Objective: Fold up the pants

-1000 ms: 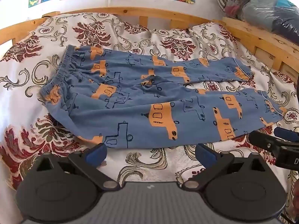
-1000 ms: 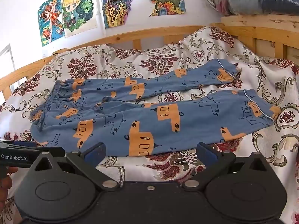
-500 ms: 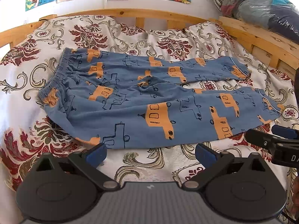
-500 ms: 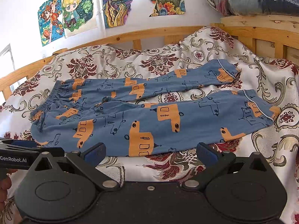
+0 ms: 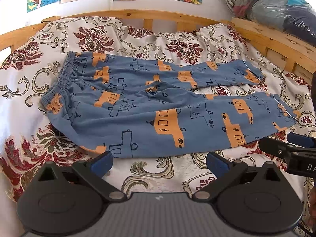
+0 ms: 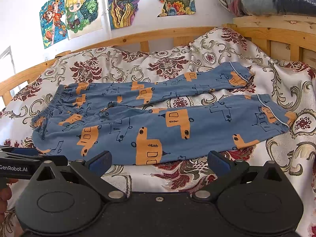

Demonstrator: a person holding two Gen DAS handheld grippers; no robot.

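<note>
both open tools (image 5: 159, 161) (image 6: 159, 161) edged nearer the pants (image 5: 158, 106), right hem partly hidden.

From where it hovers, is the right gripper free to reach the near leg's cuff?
Probably yes. The right gripper is open and empty, near the pants' front edge. The cuff lies flat to its right, with only bedspread between them.

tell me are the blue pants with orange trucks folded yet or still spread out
Spread out, not folded. The blue pants with orange trucks lie flat on the floral bedspread, both legs apart, waistband at the left.
</note>
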